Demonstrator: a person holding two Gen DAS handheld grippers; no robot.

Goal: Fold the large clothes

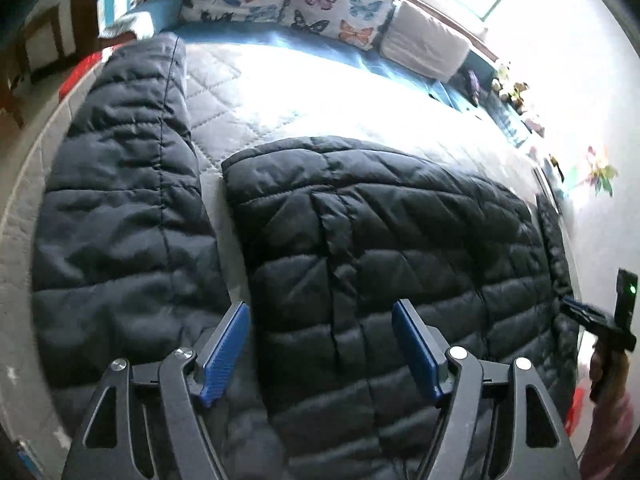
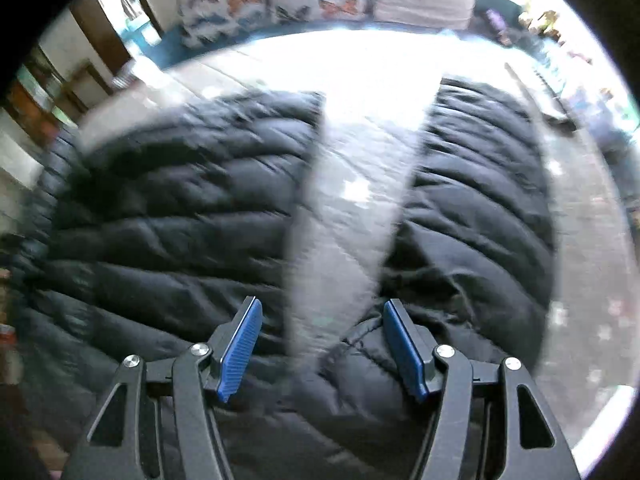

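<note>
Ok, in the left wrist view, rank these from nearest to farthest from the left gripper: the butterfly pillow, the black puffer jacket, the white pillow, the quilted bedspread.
1. Black puffer jacket, directly under the left gripper.
2. Quilted bedspread, bare stretch beyond the jacket.
3. Butterfly pillow at the head of the bed and white pillow to its right: too close to call.

I can read no text, label, brand or number in either wrist view. The right one is badly blurred.

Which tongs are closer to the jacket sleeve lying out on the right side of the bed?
Right. The right tongs hang open just above where that sleeve joins the jacket body; the left tongs hang open over the body, nearer the other sleeve.
</note>
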